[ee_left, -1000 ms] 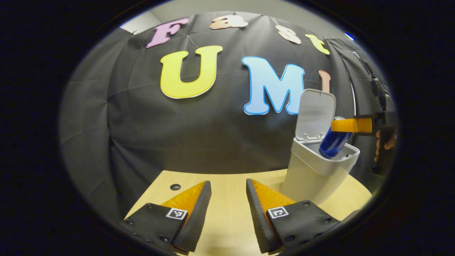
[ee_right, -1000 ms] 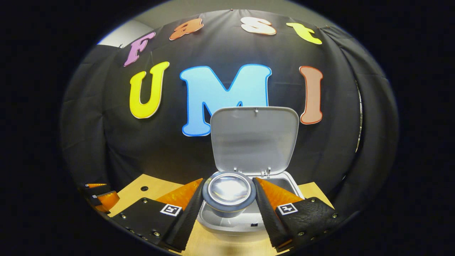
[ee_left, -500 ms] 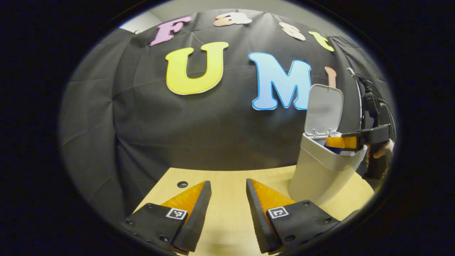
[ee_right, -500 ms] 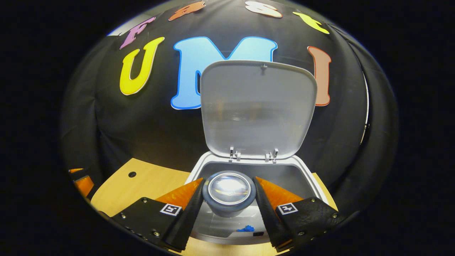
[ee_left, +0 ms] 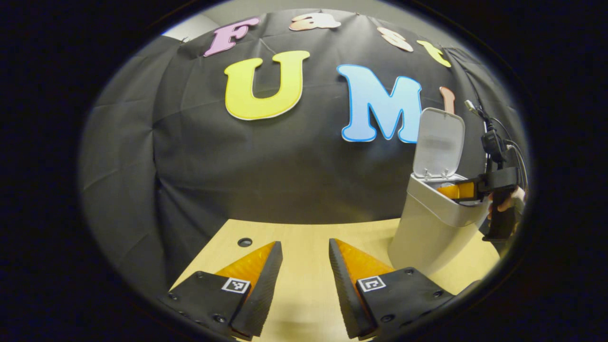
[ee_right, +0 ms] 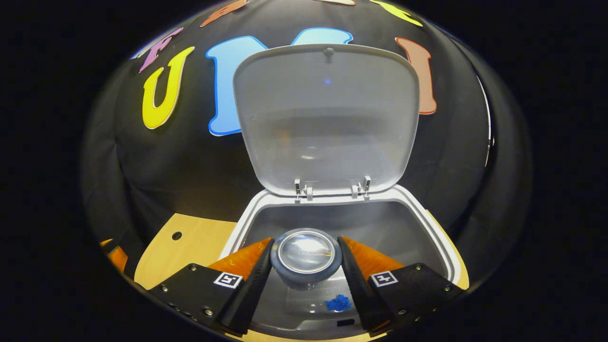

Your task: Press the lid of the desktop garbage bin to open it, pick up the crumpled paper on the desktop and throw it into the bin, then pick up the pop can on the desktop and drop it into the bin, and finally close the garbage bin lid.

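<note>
Clamping pop can (ee_right: 306,256) between both fingers, right claw (ee_right: 305,266) inside open bin (ee_right: 247,213); left claw (ee_left: 305,280) wide, empty.

The left gripper view sits low over the table (ee_left: 304,237), facing the booth wall, with the bin (ee_left: 434,228) standing well off to its right. The right gripper view hangs close above that same bin (ee_right: 444,256), looking down into its mouth and at the raised lid (ee_right: 327,118). Both views share the bin, table and wall.
</note>
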Demonstrator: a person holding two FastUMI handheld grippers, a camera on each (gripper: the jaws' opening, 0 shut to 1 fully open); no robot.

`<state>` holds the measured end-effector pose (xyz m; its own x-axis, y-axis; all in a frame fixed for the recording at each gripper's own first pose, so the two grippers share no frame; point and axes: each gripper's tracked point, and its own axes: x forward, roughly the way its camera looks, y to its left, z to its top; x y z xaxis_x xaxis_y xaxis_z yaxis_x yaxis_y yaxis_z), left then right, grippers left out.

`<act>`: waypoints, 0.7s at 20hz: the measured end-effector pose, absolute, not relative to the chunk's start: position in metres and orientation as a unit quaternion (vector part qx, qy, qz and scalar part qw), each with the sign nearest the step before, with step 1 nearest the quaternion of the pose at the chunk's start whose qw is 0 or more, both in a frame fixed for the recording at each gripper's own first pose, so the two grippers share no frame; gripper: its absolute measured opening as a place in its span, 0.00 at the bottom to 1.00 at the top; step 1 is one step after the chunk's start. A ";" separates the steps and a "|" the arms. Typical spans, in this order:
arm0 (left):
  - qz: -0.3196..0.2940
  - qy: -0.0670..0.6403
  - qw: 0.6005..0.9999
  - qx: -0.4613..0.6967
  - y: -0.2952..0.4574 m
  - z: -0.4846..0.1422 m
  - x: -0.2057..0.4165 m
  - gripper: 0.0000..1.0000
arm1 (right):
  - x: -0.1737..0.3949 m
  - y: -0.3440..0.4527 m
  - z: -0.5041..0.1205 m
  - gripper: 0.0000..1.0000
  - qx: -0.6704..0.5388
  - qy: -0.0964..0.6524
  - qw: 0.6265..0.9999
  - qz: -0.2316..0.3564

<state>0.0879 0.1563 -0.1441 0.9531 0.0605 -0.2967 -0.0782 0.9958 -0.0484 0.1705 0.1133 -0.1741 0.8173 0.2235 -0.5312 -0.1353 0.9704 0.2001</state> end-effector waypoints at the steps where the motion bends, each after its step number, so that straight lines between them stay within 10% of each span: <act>1: 0.035 0.149 0.988 -0.030 0.156 -0.144 0.088 0.67 | 0.171 0.112 -0.174 0.83 0.075 0.286 0.951 0.092; 14: 0.037 0.149 0.988 -0.035 0.155 -0.143 0.085 0.67 | 0.167 0.107 -0.172 0.86 0.065 0.284 0.952 0.090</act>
<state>0.0848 0.1549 -0.1431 0.9528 0.0621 -0.2972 -0.0828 0.9949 -0.0576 0.1671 0.1071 -0.1719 0.8226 0.2078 -0.5293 -0.1341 0.9755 0.1746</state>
